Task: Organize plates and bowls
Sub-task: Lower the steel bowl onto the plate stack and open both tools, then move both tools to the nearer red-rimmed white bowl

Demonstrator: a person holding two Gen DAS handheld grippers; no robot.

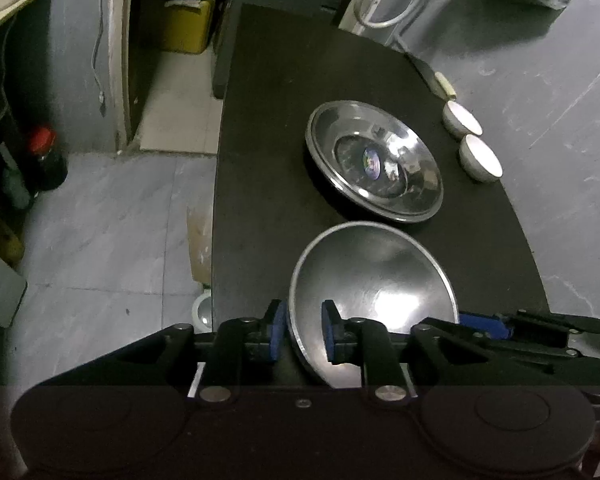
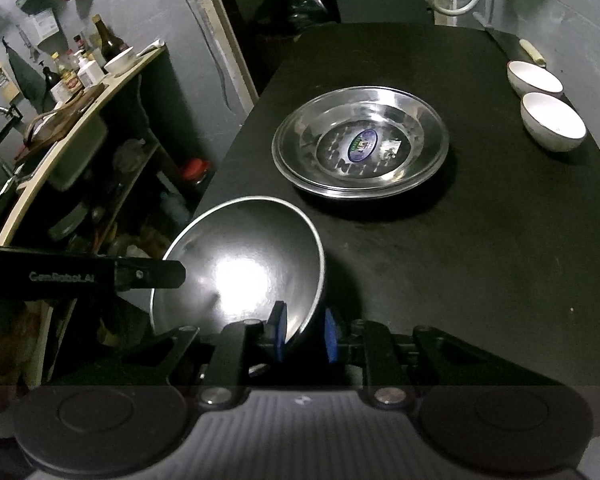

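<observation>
Two tools straddle steel bowl point(image 1: 374, 280) rim, near counter point(image 1: 268, 152) edge | left tool point(image 1: 302, 332), right tool point(image 2: 304, 334): narrow gap, pads apart from rim | step: releasing bowl | next: withdraw both, clear of plate stack point(image 2: 360, 140).

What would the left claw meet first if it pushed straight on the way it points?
The metal bowl itself: its rim already sits between the left claw pads. Beyond it, roughly in line, lie the stacked steel plates on the black table; depth is uncertain.
</observation>
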